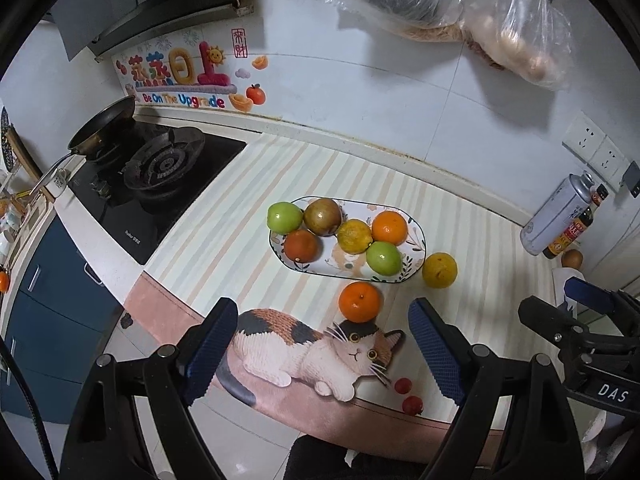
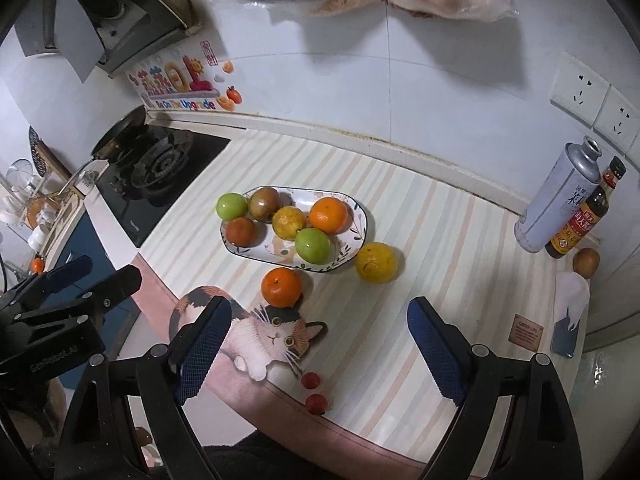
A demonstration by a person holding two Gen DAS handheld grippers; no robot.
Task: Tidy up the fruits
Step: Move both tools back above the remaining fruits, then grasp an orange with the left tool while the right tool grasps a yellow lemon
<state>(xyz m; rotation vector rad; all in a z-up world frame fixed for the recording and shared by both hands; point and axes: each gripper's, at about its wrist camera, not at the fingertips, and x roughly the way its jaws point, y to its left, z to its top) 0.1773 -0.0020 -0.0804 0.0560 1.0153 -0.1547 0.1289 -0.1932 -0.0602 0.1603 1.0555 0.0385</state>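
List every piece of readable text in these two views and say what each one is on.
"Be On The Upgrade": wall sticker behind the stove.
"DAS": right gripper body, seen from the left wrist.
"GREEN LIFE": small brown patch on the striped mat; lines beneath too small to read.
Large Chinese characters and red seal on the sticker: present, not transcribed.
Labels on the grey can and dark bottle: too small to read.

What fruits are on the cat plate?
The plate holds six fruits: two green, two orange, one yellow and one brownish. They cover most of its cat picture.
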